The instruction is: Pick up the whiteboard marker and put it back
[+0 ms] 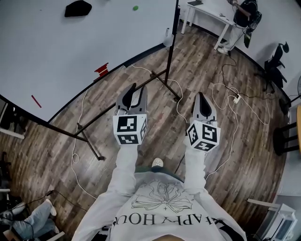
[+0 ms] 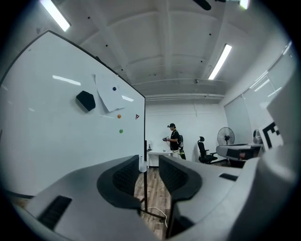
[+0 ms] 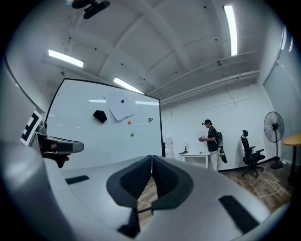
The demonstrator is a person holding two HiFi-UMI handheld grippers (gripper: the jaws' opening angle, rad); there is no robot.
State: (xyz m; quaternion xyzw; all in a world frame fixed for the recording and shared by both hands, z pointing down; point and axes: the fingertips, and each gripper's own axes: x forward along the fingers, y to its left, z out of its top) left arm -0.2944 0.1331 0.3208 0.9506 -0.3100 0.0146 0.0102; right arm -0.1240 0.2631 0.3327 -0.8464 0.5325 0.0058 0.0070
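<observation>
Head view: red marker (image 1: 36, 101) diagonal; left hand-held gripper (image 1: 139, 88) apart, right hand-held gripper (image 1: 201, 94) together

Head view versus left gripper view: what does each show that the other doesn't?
Head view only: the wearer's sweatshirt, cables on the floor, and a thin red stick, likely the marker, on the whiteboard. Left gripper view only: ceiling lights, an orange magnet and a white sheet on the board. Both: the left gripper, open and empty, the black eraser, green magnet, and a person at the far desk.
</observation>
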